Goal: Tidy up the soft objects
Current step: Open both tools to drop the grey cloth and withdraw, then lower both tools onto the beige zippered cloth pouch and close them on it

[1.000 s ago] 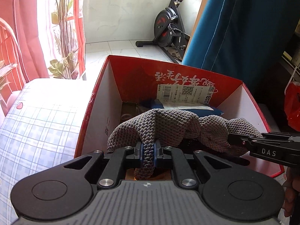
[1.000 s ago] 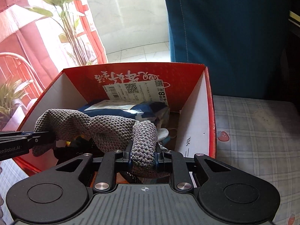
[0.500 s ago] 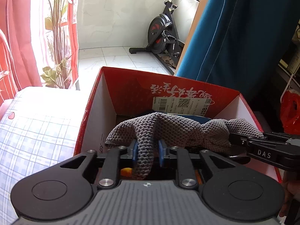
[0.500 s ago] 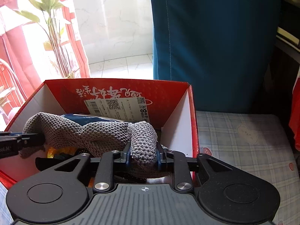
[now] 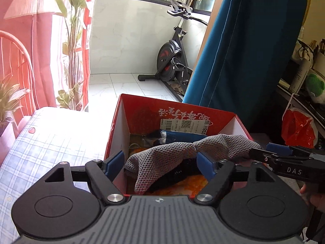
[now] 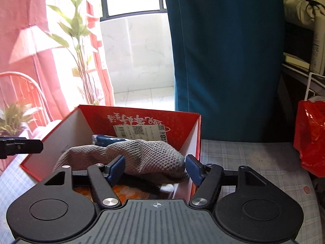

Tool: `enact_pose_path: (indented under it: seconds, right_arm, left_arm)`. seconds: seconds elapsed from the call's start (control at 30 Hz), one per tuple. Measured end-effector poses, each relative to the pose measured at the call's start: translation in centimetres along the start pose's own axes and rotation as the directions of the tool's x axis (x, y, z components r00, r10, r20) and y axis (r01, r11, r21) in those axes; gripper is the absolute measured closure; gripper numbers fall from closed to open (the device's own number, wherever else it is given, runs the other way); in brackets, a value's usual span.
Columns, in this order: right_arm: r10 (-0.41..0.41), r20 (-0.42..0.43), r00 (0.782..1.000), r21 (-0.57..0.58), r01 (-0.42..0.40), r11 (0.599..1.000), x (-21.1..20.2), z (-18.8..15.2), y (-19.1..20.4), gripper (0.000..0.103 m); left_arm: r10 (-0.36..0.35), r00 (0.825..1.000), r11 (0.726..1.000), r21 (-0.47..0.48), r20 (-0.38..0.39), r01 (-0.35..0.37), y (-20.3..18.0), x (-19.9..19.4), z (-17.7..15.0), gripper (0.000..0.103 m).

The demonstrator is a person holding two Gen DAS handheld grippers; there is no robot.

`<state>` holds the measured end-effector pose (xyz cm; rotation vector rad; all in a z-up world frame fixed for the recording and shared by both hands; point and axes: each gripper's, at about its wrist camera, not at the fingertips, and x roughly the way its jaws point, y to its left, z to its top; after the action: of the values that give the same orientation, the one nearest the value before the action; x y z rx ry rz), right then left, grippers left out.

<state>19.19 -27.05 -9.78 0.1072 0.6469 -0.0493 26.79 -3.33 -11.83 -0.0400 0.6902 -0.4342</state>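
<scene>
A grey knitted cloth point(image 5: 178, 154) lies draped over other items inside a red cardboard box point(image 5: 182, 109) on the bed. My left gripper point(image 5: 160, 164) is open, its blue pads apart on either side of the cloth's near end. My right gripper point(image 6: 155, 167) is open too, with the cloth point(image 6: 142, 152) lying loose between its pads. In the left wrist view the right gripper's tips point(image 5: 262, 154) still sit at the cloth's right end. The box also shows in the right wrist view point(image 6: 182, 126).
The box holds a blue packet point(image 5: 182, 136), something black and an orange item point(image 5: 182, 183). The bed has a checked sheet point(image 5: 40, 152). A teal curtain point(image 5: 243, 50), an exercise bike point(image 5: 172, 61), plants and a red plastic bag point(image 6: 310, 138) stand around.
Both grippers opened and let go of the grey cloth, which dropped into the box. Both grippers rose and pulled back a little.
</scene>
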Motion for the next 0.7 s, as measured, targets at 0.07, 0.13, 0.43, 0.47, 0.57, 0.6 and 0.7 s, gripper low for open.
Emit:
enact_pose_path:
  seconds: [0.07, 0.13, 0.43, 0.47, 0.57, 0.6, 0.7]
  right_arm:
    - [0.019, 0.025, 1.000, 0.000, -0.019, 1.000, -1.5, -0.7, 0.3, 0.041]
    - [0.039, 0.045, 0.998, -0.001, -0.039, 0.999, -2.7, -1.5, 0.5, 0.041]
    - [0.075, 0.079, 0.994, -0.013, -0.074, 0.997, -6.5, -6.1, 2.0, 0.041]
    - [0.076, 0.073, 0.994, -0.015, -0.075, 0.997, -6.6, -6.6, 2.2, 0.041]
    - [0.073, 0.047, 0.996, -0.039, -0.071, 0.997, -6.7, -8.3, 2.6, 0.041]
    - [0.078, 0.035, 0.996, -0.046, -0.076, 0.996, -6.6, -8.7, 2.7, 0.041]
    - [0.085, -0.008, 0.996, -0.046, -0.085, 0.995, -5.9, -10.2, 2.7, 0.041]
  left_arm:
    - [-0.002, 1.000, 1.000, 0.003, 0.008, 0.002, -0.2, -1.3, -1.1, 0.023]
    - [-0.006, 1.000, 1.000, 0.002, 0.011, 0.005, -0.5, -2.3, -2.2, 0.023]
    - [0.013, 0.999, 0.999, -0.030, -0.030, -0.014, -0.3, -3.6, -7.4, 0.023]
    - [0.016, 0.999, 0.999, -0.035, -0.041, -0.017, -0.1, -3.5, -7.8, 0.023]
    - [0.024, 0.998, 0.999, -0.038, -0.065, -0.027, 0.5, -3.0, -8.8, 0.022]
    - [0.023, 0.997, 0.999, -0.042, -0.071, -0.026, 0.7, -2.9, -9.1, 0.020]
    - [0.010, 0.997, 0.999, -0.050, -0.082, -0.015, 1.0, -2.3, -9.9, 0.018]
